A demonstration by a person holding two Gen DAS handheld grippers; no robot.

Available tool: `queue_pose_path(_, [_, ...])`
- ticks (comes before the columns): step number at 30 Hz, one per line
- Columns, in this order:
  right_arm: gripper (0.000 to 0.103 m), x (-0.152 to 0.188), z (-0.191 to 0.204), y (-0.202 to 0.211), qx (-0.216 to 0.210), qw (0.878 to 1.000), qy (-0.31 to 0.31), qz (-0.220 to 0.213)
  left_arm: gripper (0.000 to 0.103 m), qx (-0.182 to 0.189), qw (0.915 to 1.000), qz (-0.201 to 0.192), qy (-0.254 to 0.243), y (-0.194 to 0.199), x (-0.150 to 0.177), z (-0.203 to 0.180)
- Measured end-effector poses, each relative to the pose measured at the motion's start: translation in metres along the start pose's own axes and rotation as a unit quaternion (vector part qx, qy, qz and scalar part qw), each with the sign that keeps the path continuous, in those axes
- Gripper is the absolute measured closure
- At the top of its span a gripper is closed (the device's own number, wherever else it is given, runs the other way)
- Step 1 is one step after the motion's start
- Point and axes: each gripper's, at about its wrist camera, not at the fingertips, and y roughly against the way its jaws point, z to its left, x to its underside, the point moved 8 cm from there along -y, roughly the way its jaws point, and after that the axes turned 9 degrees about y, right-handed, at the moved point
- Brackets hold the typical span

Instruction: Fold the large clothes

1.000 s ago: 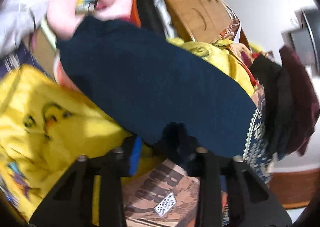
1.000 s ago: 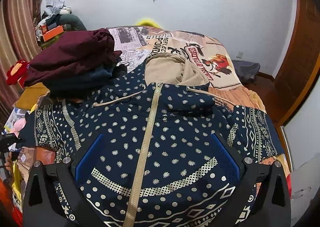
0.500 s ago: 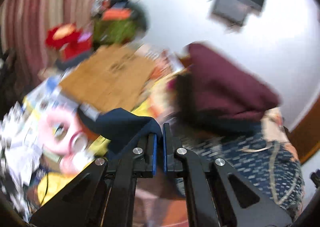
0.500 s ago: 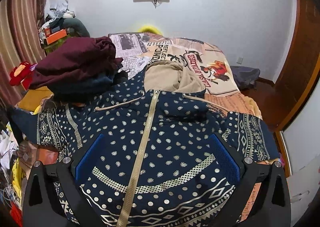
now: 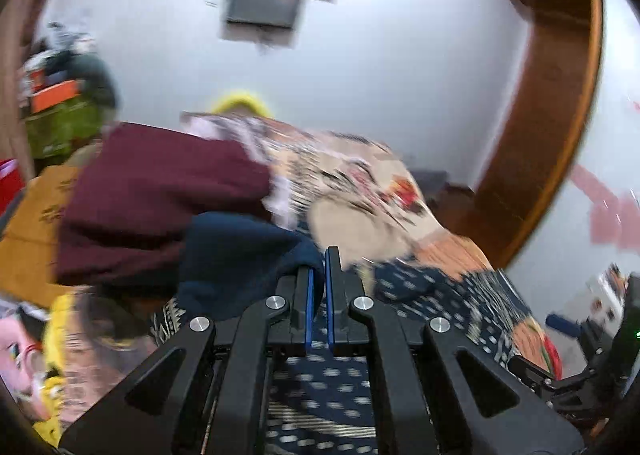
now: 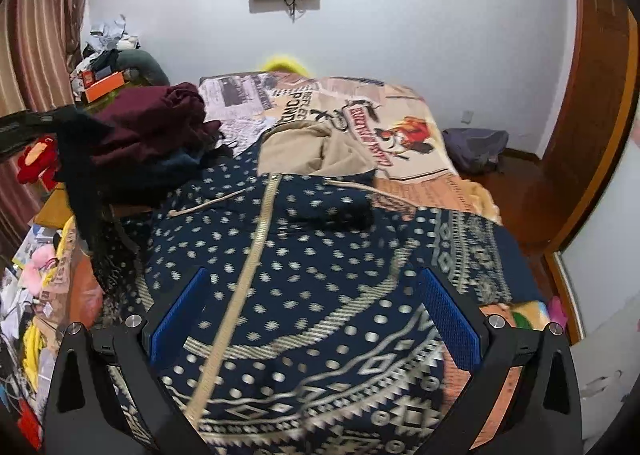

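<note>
A navy hooded jacket [image 6: 320, 279] with cream dots, a gold zip and a tan hood [image 6: 308, 151] lies face up across the bed. My right gripper [image 6: 316, 319] is open and empty, low over its hem. My left gripper [image 5: 316, 287] is shut on the jacket's dark navy sleeve [image 5: 236, 255] and holds it lifted above the jacket's left side. In the right wrist view the left gripper [image 6: 60, 119] shows at the left with the sleeve [image 6: 88, 207] hanging from it.
A pile of maroon and dark folded clothes [image 6: 160, 131] sits on the bed [image 6: 400, 123] to the left of the hood. Clutter and a cardboard box [image 5: 32, 223] lie on the floor at left. A wooden door frame [image 6: 592, 135] stands at right.
My left gripper closed on the navy sleeve and swung it up from the floor side over the jacket, rightward. My right gripper stayed open and moved slightly closer over the hem.
</note>
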Motion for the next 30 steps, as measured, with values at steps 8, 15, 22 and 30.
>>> queue_pose_path(8, [0.0, 0.016, -0.026, 0.007, 0.022, 1.0, 0.007, 0.011, 0.099, 0.027, 0.9839, 0.165, -0.062, -0.09, 0.104, -0.064])
queue_pose_path(15, [0.0, 0.028, -0.031, -0.002, 0.009, 0.999, -0.005, 0.032, 0.087, 0.005, 0.9688, 0.217, -0.119, -0.088, 0.145, -0.067])
queue_pose_path(22, [0.0, 0.019, -0.011, -0.009, -0.003, 0.999, 0.018, 0.034, 0.049, 0.006, 0.9849, 0.158, -0.07, -0.033, 0.09, -0.034])
queue_pose_path(30, [0.0, -0.008, 0.034, -0.013, -0.033, 0.996, 0.084, 0.024, 0.022, -0.099, 0.9873, 0.066, -0.105, 0.025, 0.027, 0.041])
